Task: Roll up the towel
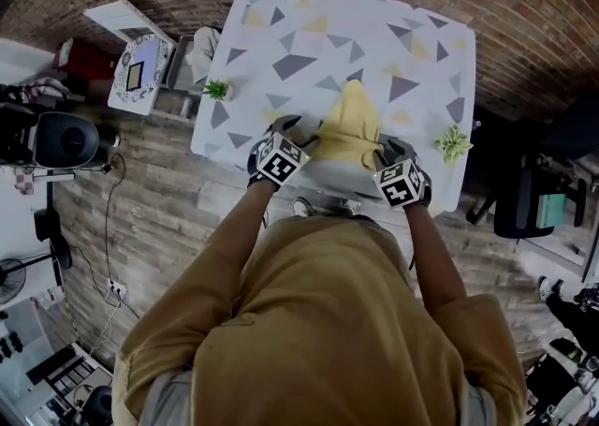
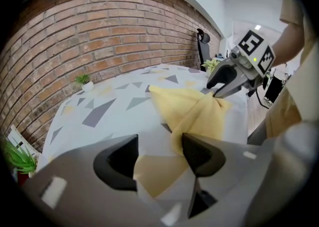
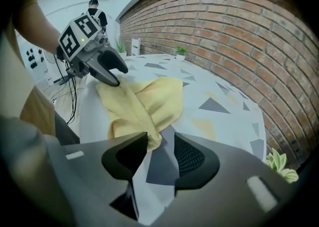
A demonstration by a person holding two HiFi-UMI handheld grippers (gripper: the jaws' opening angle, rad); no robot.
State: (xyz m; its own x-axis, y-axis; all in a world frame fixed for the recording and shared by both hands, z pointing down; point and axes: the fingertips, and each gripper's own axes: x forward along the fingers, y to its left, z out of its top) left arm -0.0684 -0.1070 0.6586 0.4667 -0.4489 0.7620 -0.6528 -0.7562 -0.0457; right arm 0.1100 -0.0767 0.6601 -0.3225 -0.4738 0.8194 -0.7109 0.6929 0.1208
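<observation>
Both grippers, left (image 2: 158, 143) and right (image 3: 160, 141), sit with jaws apart over the towel (image 1: 351, 124), so I'd pinch both near corners evenly, then roll tight.

The towel (image 1: 351, 124) was pale yellow. The surface (image 1: 309, 40) was white, scattered with grey and soft yellow triangles. The wall (image 2: 75, 36) was red-brown brick. The left gripper (image 2: 159, 146) and right gripper (image 3: 160, 146) had dark grey jaws and black-and-white square markers. The person's top (image 1: 328, 321) seemed mustard-brown.
</observation>
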